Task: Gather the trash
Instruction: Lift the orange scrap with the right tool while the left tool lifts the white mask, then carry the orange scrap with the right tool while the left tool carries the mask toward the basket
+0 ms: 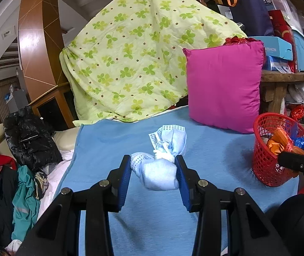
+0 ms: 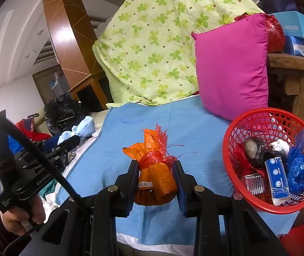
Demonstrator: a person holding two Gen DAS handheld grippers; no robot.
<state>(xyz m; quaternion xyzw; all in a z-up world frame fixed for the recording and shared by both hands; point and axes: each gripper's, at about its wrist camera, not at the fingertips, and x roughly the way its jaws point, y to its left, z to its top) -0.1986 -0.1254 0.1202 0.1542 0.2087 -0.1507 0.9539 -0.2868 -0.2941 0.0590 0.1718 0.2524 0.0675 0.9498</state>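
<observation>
A bundled blue face mask [image 1: 162, 162] is being clamped between the two blue pads of the left gripper [image 1: 154, 170], which is closed down to the width of the bundle. The mask is being held above a blue blanket [image 1: 113, 140] that is spread over the bed. In the right wrist view, the same mask [image 2: 83, 128] is being seen at the tip of the left gripper [image 2: 73, 139], off to the left of the blanket's edge.

An orange wrapper bundle [image 2: 156, 170], tied around its middle with red string, is being gripped by the right gripper [image 2: 156, 170], whose pads are being pressed against both of its sides. The bundle is being held over the blue blanket [image 2: 194, 132], to the left of a red basket [image 2: 232, 149].

The red basket [image 1: 264, 149] is being kept at the right edge of the blanket, near a pink pillow [image 1: 224, 85]. Trash is already being held inside it: a blue bag [image 2: 300, 170], a black bag [image 2: 256, 151], a blue and white box [image 2: 276, 177] and white paper [image 2: 280, 144]. A green flowered quilt [image 1: 134, 53] is being propped up behind the blanket.
</observation>
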